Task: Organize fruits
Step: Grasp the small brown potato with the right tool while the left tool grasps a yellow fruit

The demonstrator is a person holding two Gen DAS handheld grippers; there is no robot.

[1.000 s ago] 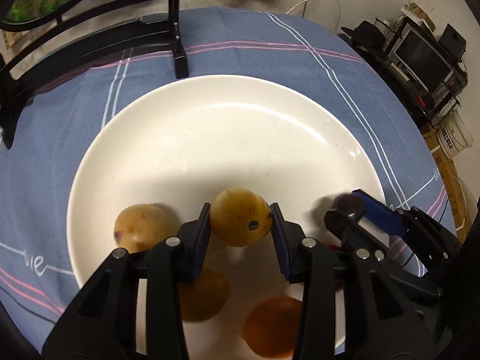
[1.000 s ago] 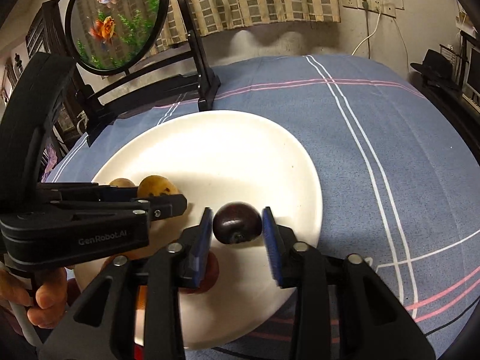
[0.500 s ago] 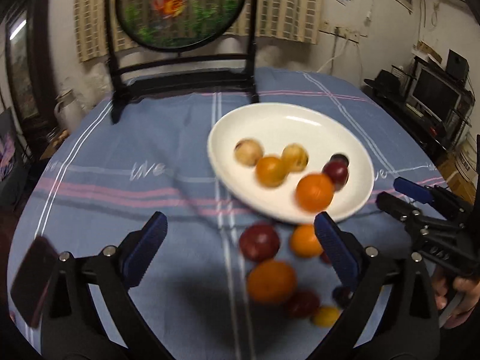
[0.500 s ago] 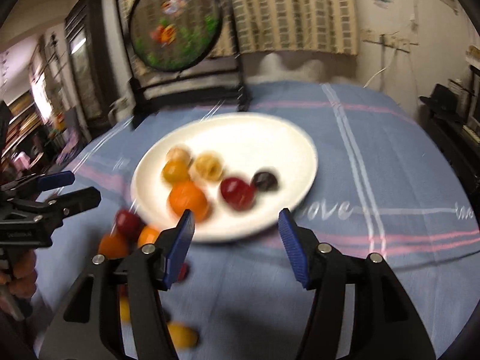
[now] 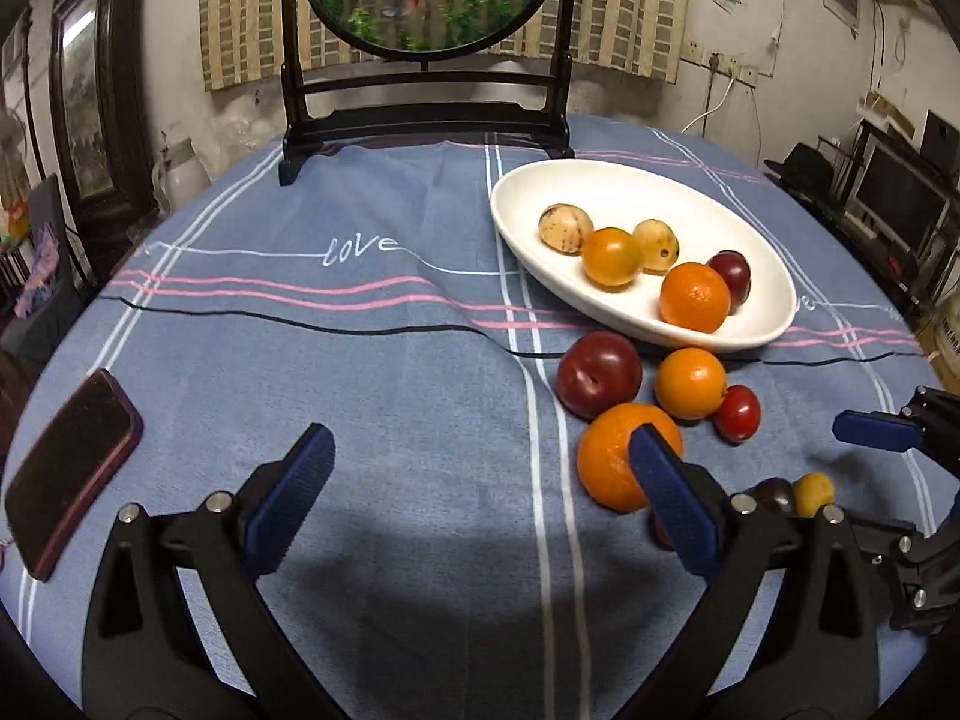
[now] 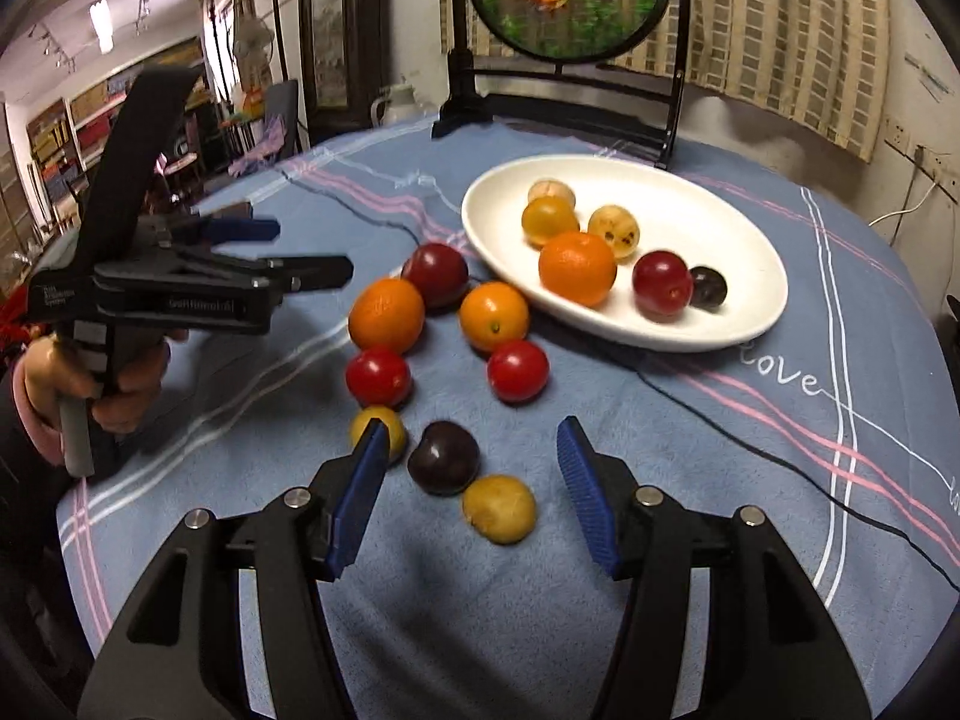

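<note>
right wrist view, left to right: left gripper (image 6: 300, 252) at mid left, fingers spread and empty; loose fruits (image 6: 444, 465) on the tabletop (image 6: 780, 480), lower centre, between the right gripper's (image 6: 468, 498) half-spread empty fingers; plate (image 6: 750, 324) upper right. fruits look small, round, smooth, bruisable: pinch lightly across the middle.

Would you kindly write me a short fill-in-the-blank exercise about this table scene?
The white plate holds ___ fruits.
The tablecloth bears the stitched word ___.
Off the plate, ___ fruits lie loose on the cloth.
Far from the fruit lies a dark ___.
Missing words: six; love; eight; phone.
</note>
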